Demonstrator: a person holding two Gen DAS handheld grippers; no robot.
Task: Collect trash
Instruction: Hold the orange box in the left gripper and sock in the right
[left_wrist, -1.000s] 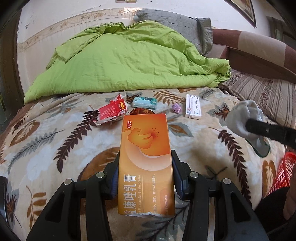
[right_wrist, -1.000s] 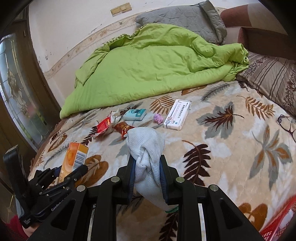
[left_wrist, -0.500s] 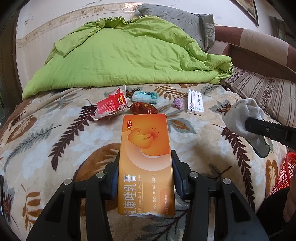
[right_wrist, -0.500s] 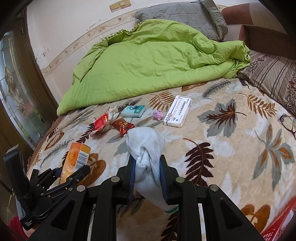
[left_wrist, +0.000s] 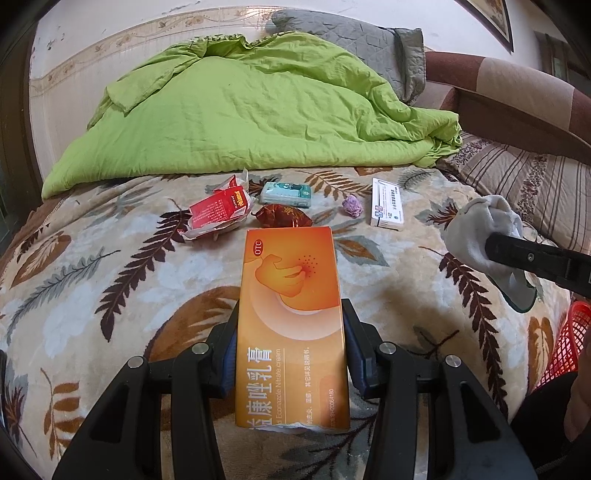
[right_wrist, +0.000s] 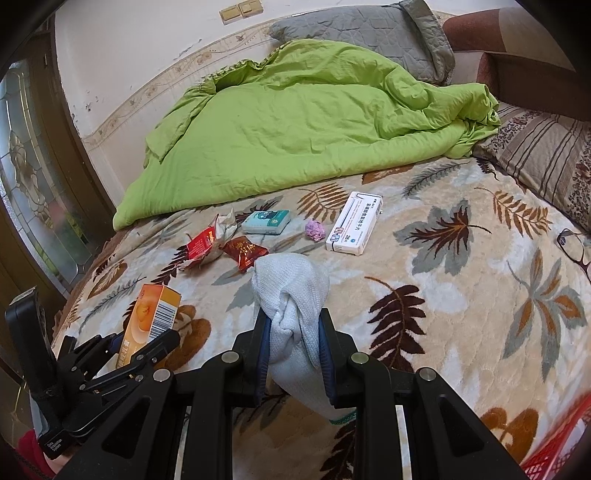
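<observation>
Fingers (left_wrist: 351, 354) still clamp the orange box (left_wrist: 291, 332) and sock (right_wrist: 293, 295), both drawn slightly nearer the litter.

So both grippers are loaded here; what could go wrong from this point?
The left gripper grips the orange box only at its lower half, so the box could pivot or slip. The right gripper pinches a bunched white sock whose tail hangs below and may snag. The glasses lie near the trash and could be collected by mistake.
</observation>
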